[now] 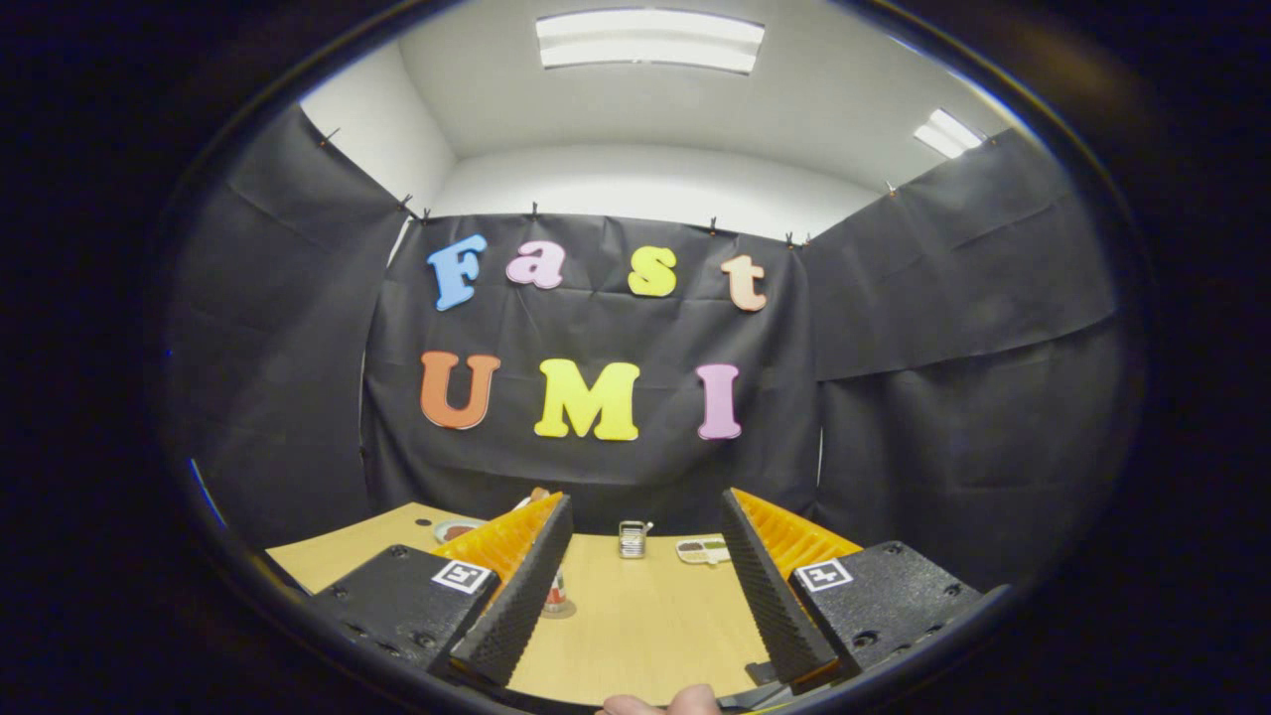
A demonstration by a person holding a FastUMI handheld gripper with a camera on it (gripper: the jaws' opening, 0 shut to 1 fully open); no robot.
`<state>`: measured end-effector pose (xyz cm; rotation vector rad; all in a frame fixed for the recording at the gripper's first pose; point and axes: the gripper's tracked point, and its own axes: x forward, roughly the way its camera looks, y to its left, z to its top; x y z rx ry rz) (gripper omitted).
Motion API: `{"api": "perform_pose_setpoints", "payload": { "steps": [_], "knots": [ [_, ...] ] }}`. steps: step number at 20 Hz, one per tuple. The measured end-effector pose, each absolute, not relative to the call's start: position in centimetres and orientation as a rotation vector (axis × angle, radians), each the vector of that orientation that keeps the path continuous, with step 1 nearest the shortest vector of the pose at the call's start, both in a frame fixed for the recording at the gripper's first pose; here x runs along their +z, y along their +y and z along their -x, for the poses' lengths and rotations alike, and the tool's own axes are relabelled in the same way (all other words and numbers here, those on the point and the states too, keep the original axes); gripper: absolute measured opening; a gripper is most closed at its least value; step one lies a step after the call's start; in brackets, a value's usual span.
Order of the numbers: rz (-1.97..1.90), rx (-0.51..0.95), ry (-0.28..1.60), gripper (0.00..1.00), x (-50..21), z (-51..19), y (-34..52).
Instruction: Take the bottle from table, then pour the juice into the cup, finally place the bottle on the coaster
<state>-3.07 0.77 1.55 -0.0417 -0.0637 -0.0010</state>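
My gripper (pixel 645 511) is open, its fingers spread wide above the wooden table (pixel 645 626) with nothing between them. A small clear bottle with a reddish part (pixel 556 592) stands on the table just right of the left finger, which hides most of it. A round disc under the bottle may be the coaster; I cannot tell. Far ahead between the fingers, near the back wall, stands a small ribbed metallic cup (pixel 633 539).
An oval dish with green and brown contents (pixel 703 549) lies right of the cup. A round plate (pixel 457 529) peeks out behind the left finger. A person's fingertip (pixel 660 704) shows at the near edge. Black cloth walls close the table on three sides.
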Motion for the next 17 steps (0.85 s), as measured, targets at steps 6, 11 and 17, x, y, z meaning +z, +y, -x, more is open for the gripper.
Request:
{"api": "perform_pose_setpoints", "payload": {
  "steps": [6, 11, 17],
  "knots": [
    [0.045, 0.021, -0.064, 0.96, 1.6, 2.8, 2.1],
    [0.044, 0.04, -0.055, 0.96, 1.1, 2.6, 3.5],
    [0.03, 0.072, -0.043, 0.96, 0.7, 2.2, 5.2]
  ]
}}
